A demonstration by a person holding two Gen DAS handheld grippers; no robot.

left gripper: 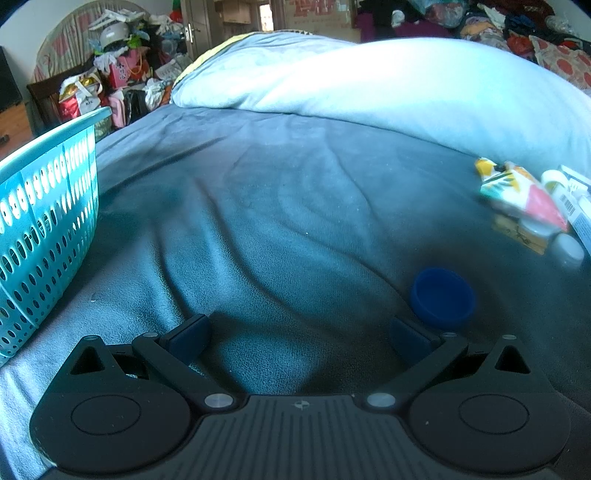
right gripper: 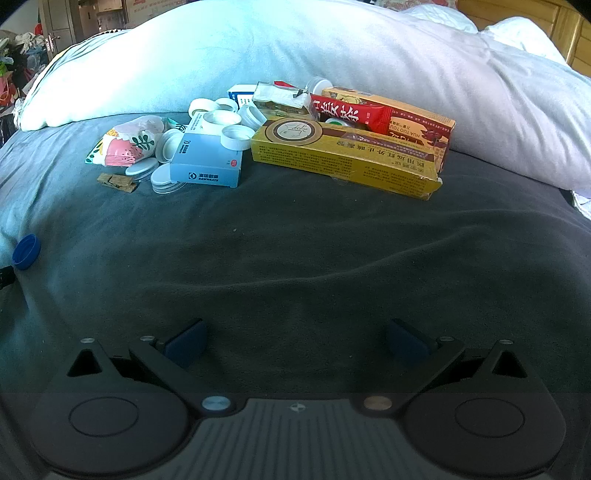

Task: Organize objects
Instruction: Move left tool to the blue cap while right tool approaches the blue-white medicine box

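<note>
Both views show strong fisheye distortion: the bed bulges upward and straight lines curve near the edges, with black vignetting in the corners. Daylight falls on the duvet, which is bright and near overexposed, with a blue cast. The foreground is dim; each hand-held gripper body lies in shadow. In the left view, the blue cap and the pile at the right edge are blurred.

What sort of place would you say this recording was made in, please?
Most likely a lived-in bedroom. The work surface is a bed with a grey blanket and a pale duvet bunched behind it, a wooden headboard shows at one end, and heaps of clothes and bags fill the background.
</note>
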